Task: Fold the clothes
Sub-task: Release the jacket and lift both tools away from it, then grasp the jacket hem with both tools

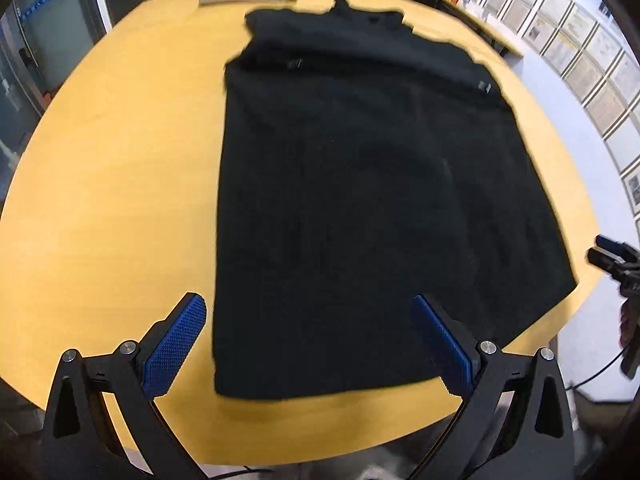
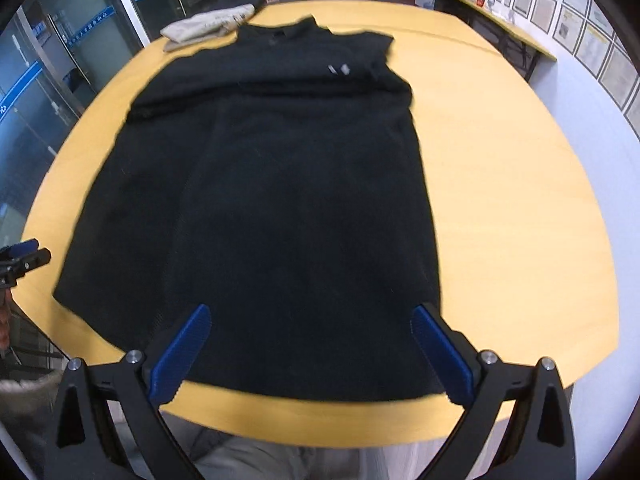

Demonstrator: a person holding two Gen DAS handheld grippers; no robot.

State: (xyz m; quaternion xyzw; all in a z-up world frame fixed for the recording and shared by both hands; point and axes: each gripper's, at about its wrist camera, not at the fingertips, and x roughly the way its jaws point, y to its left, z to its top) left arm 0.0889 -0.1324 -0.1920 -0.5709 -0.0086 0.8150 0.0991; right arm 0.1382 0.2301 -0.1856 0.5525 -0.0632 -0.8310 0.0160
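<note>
Lying flat on yellow counter (image 1: 120, 168): black shirt (image 1: 352, 200), collar at far end, hem at near edge. Left tongs (image 1: 310, 346) spread wide over hem, gripping nothing. Right tongs (image 2: 310, 354) likewise spread, empty. Beige clothes (image 2: 208, 26) at far edge.

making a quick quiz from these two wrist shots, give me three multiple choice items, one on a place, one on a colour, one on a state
1. Where is the folded beige garment?
A. at the table's far edge, beyond the black shirt
B. on top of the shirt
C. in a gripper

2. What colour are the gripper pads?
A. red
B. blue
C. white

3. How are the two grippers?
A. both shut on the hem
B. one shut
C. both open, holding nothing

Key: 1 A, the folded beige garment lies past the black shirt on the yellow table. 2 B, the pads are blue. 3 C, left gripper and right gripper stand spread above the hem.
</note>
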